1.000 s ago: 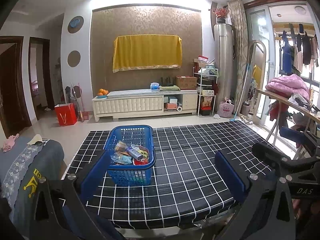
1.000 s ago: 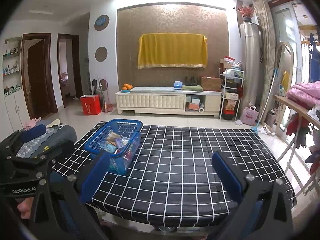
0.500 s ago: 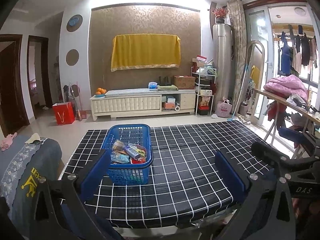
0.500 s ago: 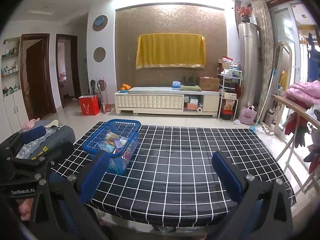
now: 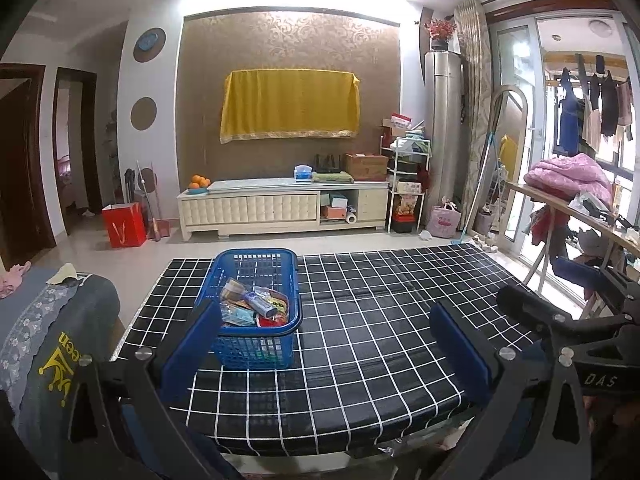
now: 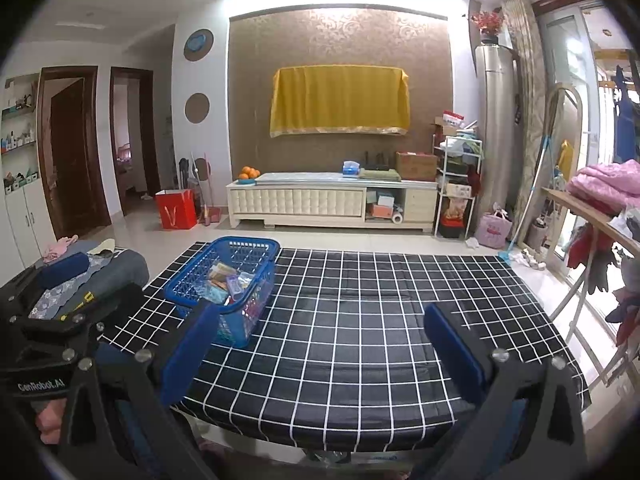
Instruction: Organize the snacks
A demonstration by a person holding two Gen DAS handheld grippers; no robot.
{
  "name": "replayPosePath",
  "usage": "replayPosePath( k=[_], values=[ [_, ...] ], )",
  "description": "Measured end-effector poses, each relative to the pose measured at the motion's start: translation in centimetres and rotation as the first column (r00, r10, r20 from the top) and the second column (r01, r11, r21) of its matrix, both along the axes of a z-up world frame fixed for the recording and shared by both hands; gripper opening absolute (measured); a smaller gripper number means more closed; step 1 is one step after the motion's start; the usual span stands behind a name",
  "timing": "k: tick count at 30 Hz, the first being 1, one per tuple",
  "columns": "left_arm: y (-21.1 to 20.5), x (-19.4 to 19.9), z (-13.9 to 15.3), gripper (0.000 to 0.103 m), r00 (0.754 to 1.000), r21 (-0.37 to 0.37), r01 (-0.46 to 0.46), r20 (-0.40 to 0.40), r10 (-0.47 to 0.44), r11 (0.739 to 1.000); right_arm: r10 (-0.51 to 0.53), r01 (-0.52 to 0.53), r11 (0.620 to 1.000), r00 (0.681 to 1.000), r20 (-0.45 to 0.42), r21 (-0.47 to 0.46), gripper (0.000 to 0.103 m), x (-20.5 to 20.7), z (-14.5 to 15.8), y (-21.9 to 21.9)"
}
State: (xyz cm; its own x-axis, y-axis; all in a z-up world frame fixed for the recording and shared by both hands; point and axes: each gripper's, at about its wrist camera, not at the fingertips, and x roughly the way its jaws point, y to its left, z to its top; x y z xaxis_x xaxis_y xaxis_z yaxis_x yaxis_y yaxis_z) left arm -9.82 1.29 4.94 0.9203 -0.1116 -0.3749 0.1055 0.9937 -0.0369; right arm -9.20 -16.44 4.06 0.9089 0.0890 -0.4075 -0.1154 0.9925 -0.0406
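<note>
Snacks: heaped in the blue basket on the counter's left side, apparently all gathered, sorting perhaps left; my left hand-held gripper and right hand-held gripper both spread, empty.

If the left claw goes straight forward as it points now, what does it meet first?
Probably nothing soon: the open left claw points over bare checked tablecloth. The blue basket sits nearer its left finger, so it might brush that.

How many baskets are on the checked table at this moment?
1. A blue basket holding snack packets stands on the left part of the black checked table, ahead of the left claw. Nothing on the table could hide another.
</note>
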Motion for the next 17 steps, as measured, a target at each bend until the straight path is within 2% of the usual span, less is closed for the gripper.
replayPosePath(
  k=[17],
  values=[
    [-0.01,-0.16,-0.24,0.103,1.0,0.002,-0.003,-0.003,0.003,1.0,-0.003,0.003,1.0,1.0,0.002,-0.004,0.103,-0.19,-0.19,-0.01]
  ],
)
